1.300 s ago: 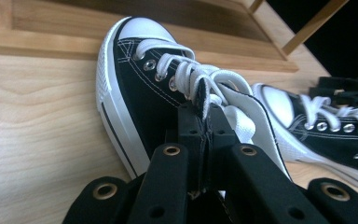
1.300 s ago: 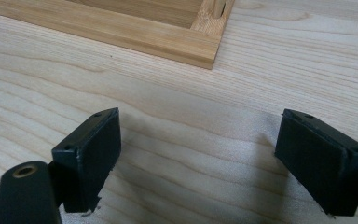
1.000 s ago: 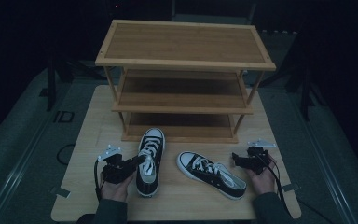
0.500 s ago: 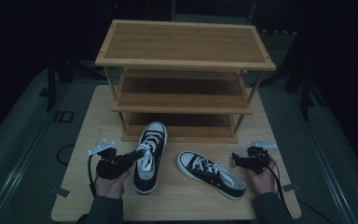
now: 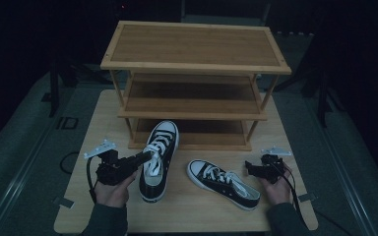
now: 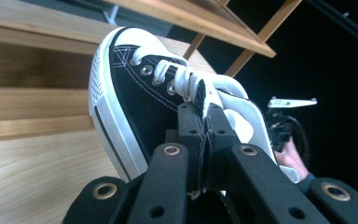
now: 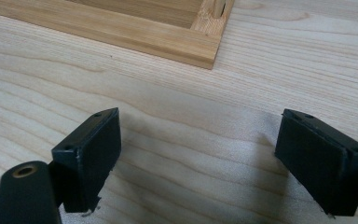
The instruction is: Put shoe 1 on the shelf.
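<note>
The left tongs (image 5: 145,156) are clamped on the upper edge of a black sneaker (image 5: 156,158), at the white-lined collar beside the laces. In the left gripper view the two black jaws stand pressed together with the shoe's fabric pinched between them, and the sneaker (image 6: 140,93) rises beyond them, toe up and away. Seen from above, this shoe lies in front of the wooden rack (image 5: 194,59), its white toe cap pointing at the rack's lowest shelf and reaching the front rail, its heel toward the person. The left hand (image 5: 112,189) holds the tongs just left of the shoe's heel half.

The sneaker is a low canvas shoe: black upper, white rubber toe cap and sole band with a thin dark stripe, white laces through metal eyelets, pale stitching along the eyelet row.

A second, matching sneaker (image 5: 224,183) lies on the surface (image 5: 187,211) to the right of the first, well in front of the rack, turned at an angle with its toe toward the first shoe and its heel toward the right hand (image 5: 275,189).

The right tongs (image 5: 250,168) rest low over the surface near that heel, gripping nothing. In the right gripper view their jaws stand wide apart over bare wood grain (image 7: 200,154), with the corner of the rack's base (image 7: 205,46) ahead.
</note>
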Available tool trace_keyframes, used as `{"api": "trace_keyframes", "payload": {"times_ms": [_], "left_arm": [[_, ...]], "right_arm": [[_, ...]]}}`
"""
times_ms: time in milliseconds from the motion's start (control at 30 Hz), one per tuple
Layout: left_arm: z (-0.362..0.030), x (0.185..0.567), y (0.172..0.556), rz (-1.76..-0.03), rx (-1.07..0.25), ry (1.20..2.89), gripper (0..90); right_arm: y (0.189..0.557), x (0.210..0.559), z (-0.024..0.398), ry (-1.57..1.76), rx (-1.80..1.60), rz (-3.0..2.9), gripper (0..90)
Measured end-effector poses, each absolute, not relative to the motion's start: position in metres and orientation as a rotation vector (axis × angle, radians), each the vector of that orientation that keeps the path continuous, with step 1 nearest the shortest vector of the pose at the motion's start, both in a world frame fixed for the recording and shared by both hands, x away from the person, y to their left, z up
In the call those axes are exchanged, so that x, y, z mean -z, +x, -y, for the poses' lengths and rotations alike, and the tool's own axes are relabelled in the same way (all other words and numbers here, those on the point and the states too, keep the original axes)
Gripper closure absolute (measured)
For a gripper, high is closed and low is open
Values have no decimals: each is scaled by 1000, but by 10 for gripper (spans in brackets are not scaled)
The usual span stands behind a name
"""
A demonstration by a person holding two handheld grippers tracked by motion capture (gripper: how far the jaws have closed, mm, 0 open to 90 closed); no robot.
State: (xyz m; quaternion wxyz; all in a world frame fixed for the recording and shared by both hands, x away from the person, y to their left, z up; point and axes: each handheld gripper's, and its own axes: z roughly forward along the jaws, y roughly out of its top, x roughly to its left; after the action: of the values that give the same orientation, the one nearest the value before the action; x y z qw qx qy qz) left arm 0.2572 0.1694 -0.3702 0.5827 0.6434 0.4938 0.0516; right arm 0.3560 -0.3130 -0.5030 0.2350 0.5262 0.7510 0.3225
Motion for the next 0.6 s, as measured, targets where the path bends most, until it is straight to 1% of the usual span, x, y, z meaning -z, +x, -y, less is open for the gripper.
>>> {"api": "trace_keyframes", "payload": {"times_ms": [600], "left_arm": [[-173, 334, 249, -1071, -81, 1481, 885]], "right_arm": [[356, 503, 313, 1444, -885, -2060, 137]]}}
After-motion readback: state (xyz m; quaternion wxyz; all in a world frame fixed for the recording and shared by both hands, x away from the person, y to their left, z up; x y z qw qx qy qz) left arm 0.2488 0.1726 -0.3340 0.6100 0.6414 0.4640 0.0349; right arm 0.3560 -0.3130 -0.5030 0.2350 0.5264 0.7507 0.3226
